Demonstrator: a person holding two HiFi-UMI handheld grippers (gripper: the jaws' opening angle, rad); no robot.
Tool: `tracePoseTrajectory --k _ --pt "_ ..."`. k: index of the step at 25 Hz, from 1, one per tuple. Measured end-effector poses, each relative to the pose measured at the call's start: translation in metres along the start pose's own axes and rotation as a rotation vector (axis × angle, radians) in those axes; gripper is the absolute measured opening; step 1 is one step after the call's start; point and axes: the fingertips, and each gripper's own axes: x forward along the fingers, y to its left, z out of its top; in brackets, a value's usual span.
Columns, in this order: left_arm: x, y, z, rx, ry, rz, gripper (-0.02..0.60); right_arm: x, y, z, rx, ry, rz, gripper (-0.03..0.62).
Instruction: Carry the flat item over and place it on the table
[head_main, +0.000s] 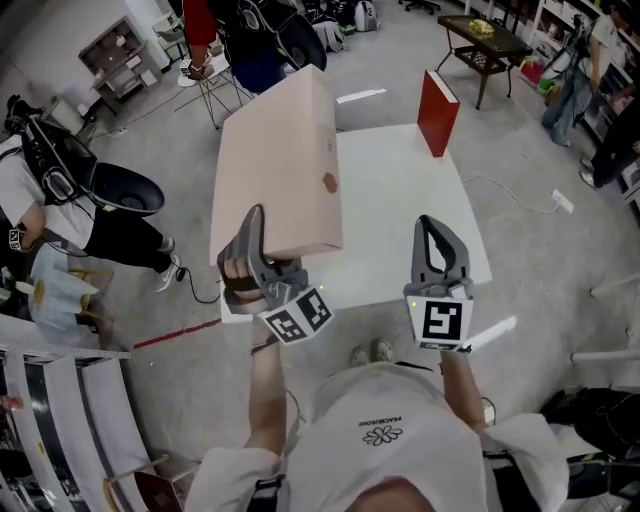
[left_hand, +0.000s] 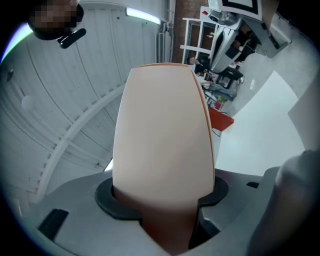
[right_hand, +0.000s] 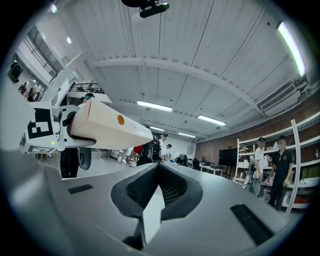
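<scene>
A large flat tan box (head_main: 280, 160) hangs tilted over the left part of the white table (head_main: 400, 200). My left gripper (head_main: 255, 250) is shut on the box's near edge, and the box rises between the jaws in the left gripper view (left_hand: 165, 135). My right gripper (head_main: 437, 240) is held over the table's near right edge, apart from the box. Its jaws point upward and meet at the tips with nothing between them (right_hand: 159, 167). In the right gripper view the box (right_hand: 107, 127) and the left gripper's marker cube (right_hand: 42, 127) appear at the left.
A red box (head_main: 437, 110) stands upright at the table's far edge. A black chair (head_main: 125, 190) and a seated person are on the left, and a dark side table (head_main: 485, 45) is at the far right. A power strip (head_main: 561, 201) lies on the floor.
</scene>
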Motion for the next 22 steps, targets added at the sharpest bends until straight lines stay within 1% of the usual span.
tracePoseTrajectory --k 2,5,9,12,14,16,18,22 --pt "-0.001 -0.009 -0.002 0.044 0.003 -0.028 0.291 -0.002 0.001 0.002 -0.021 -0.004 0.000 0.011" --pt "0.000 -0.020 -0.001 0.099 -0.013 -0.073 0.291 -0.003 0.000 0.003 -0.030 -0.022 0.007 0.011" --pt "0.004 -0.032 0.004 0.205 -0.029 -0.131 0.291 -0.005 -0.007 -0.003 -0.024 -0.004 0.011 0.011" --pt "0.010 -0.039 0.001 0.258 -0.021 -0.178 0.291 -0.002 -0.008 -0.003 -0.009 -0.007 0.006 0.011" --pt "0.011 -0.044 -0.001 0.270 -0.005 -0.199 0.291 -0.001 -0.007 0.000 -0.001 -0.015 0.007 0.011" --pt "0.009 -0.048 -0.003 0.260 0.007 -0.217 0.291 -0.001 -0.006 0.001 -0.001 -0.019 0.011 0.011" --pt "0.007 -0.053 -0.004 0.247 0.011 -0.237 0.291 -0.002 -0.005 0.000 0.003 -0.015 0.016 0.011" --pt "0.007 -0.057 -0.002 0.250 0.011 -0.257 0.291 -0.001 -0.004 -0.001 0.006 -0.017 0.020 0.011"
